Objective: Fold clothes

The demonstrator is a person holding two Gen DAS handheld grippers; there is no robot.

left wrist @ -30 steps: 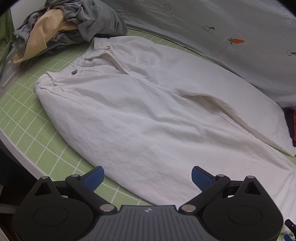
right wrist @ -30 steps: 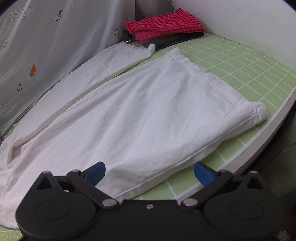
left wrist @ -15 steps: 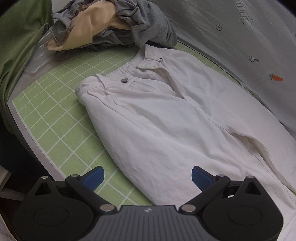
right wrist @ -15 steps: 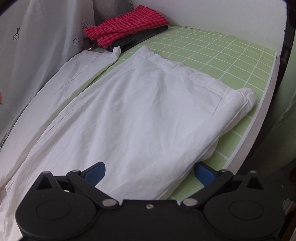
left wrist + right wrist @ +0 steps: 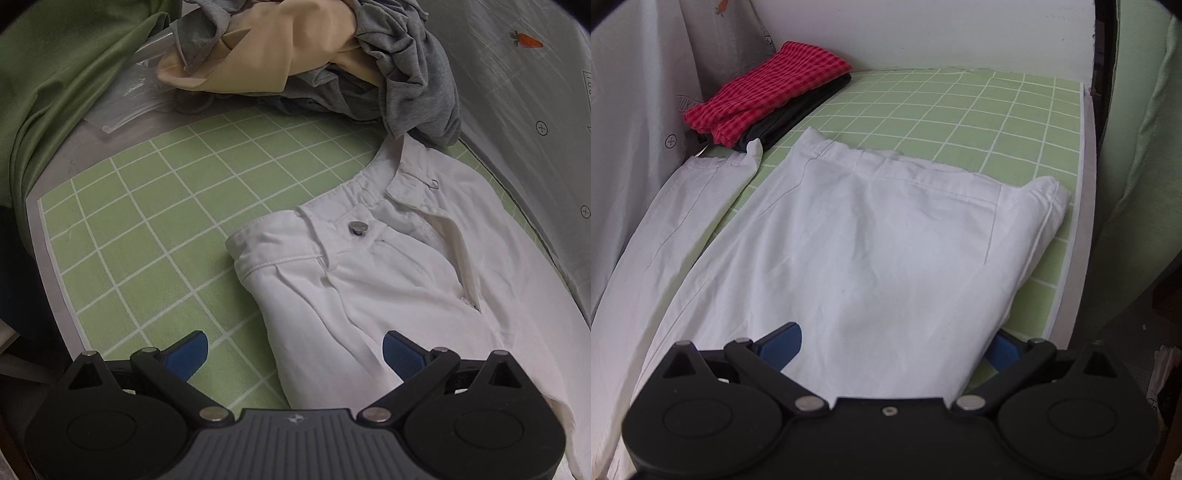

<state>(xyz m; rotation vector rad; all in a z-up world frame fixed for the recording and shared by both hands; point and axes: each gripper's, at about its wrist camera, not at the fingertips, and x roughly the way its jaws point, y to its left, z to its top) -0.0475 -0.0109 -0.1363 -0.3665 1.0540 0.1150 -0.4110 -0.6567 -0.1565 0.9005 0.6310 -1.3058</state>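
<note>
Trousers (image 5: 388,288) in white lie spread flat along the green grid mat (image 5: 147,229), waistband and button toward the crumpled pile of grey and cream clothes (image 5: 314,62), the two legs (image 5: 849,240) running apart toward a folded red checked cloth (image 5: 768,92) stacked on a dark one. So one small stack beyond the trousers looks folded, the pile beyond the waistband does not, and the trousers themselves show no fold across them. Left gripper (image 5: 293,349) hovers at the near waist corner, fingers spread, grasping nothing. Right gripper (image 5: 894,341) stands splayed over the near leg, empty. A patterned grey sheet (image 5: 535,110) hangs behind the trousers; green fabric (image 5: 55,74) drapes beyond the mat's end.
</note>
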